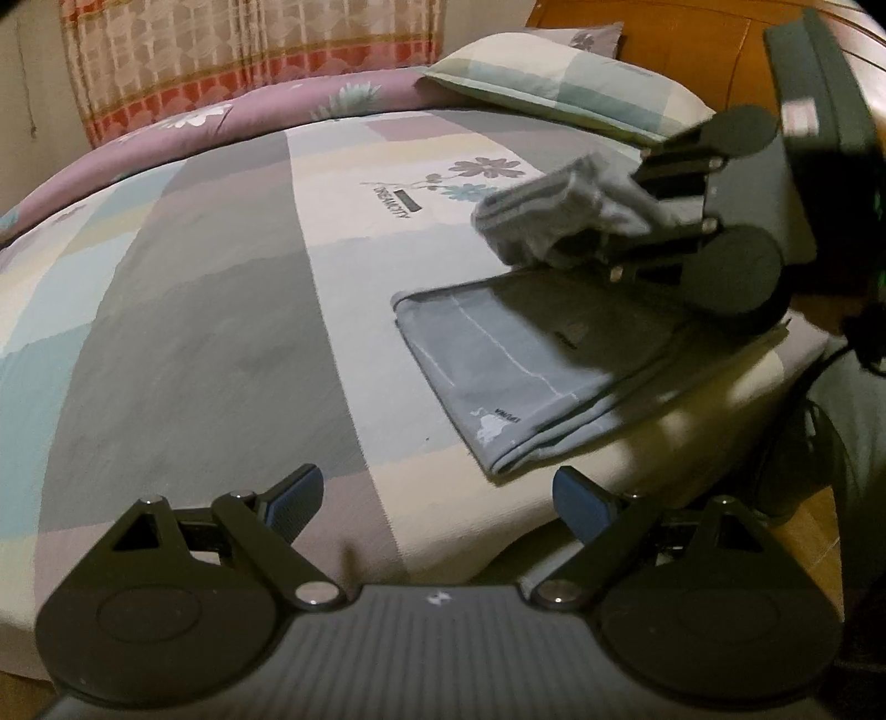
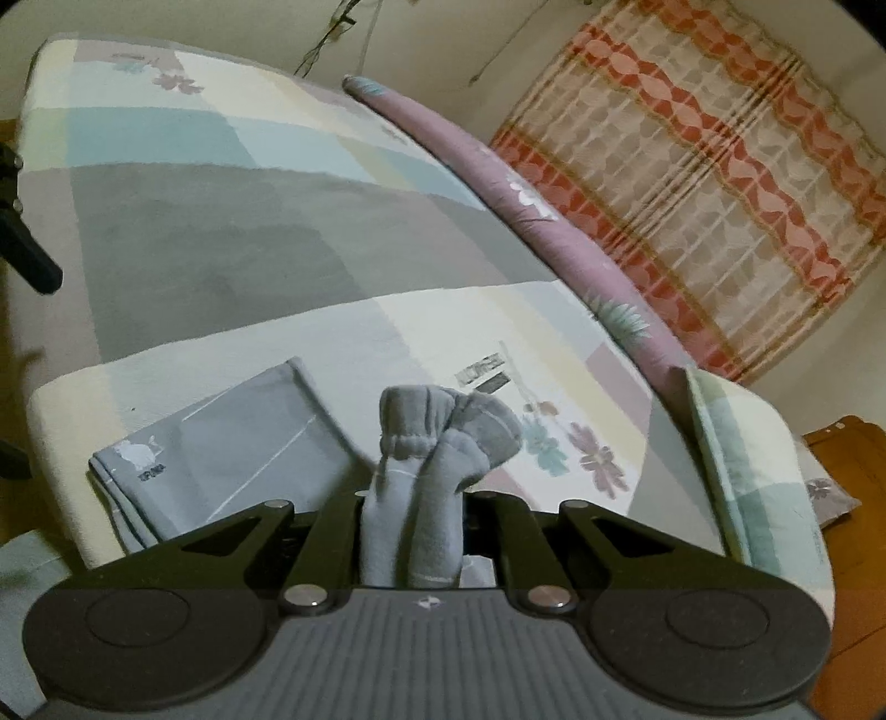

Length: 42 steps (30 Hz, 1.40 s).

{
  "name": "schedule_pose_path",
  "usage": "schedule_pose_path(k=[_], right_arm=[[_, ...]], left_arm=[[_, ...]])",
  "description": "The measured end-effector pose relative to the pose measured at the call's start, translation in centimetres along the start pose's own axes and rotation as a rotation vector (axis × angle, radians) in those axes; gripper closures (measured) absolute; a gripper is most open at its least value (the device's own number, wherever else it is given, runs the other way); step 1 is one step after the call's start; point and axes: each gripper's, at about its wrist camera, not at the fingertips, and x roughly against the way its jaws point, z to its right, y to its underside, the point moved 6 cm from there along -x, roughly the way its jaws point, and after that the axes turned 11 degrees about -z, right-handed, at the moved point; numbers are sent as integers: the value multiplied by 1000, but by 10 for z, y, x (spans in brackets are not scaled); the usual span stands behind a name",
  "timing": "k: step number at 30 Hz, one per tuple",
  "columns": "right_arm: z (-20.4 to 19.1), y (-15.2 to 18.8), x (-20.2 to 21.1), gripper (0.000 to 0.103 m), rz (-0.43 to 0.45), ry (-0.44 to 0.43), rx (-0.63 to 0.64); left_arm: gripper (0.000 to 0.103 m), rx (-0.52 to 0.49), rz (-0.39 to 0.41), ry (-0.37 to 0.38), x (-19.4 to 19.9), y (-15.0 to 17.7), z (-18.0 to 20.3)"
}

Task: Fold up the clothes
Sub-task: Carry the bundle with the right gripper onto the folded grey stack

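Note:
A bundle of grey socks [image 2: 437,443] sticks up between the jaws of my right gripper [image 2: 415,526], which is shut on it. In the left wrist view the same socks [image 1: 531,221] hang in the right gripper [image 1: 603,221] just above the far end of a folded grey garment [image 1: 498,354]. That garment [image 2: 232,443] lies flat near the bed's edge, with a small white print at one corner. My left gripper [image 1: 437,493] stands open over the bed sheet [image 1: 194,304], nothing between its blue pads, just short of the garment's near corner.
A patchwork sheet in grey, cream and blue covers the bed. A checked pillow [image 1: 554,83] and a rolled purple quilt [image 1: 249,105] lie along the far side, with a wooden headboard [image 1: 692,50] beyond. A red-patterned curtain [image 2: 692,194] hangs behind.

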Motion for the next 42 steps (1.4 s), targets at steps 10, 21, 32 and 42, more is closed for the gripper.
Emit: schedule_pose_path(k=[10,21,32,42], right_arm=[[-32,14,-4,63,-8,-28,55],[-29,12,11,92,62,-23,35],[-43,-4,15,92,98,-29,52],[-61,-8,15,91,119,-24,66]], left_arm=[[13,35,-14,-3,-4,8,-6],[13,54,-5,-3,-6,9,-12],[13,83,-15,-20,-4,17,-22],[13,98,-14,-34,-1,20,-25]])
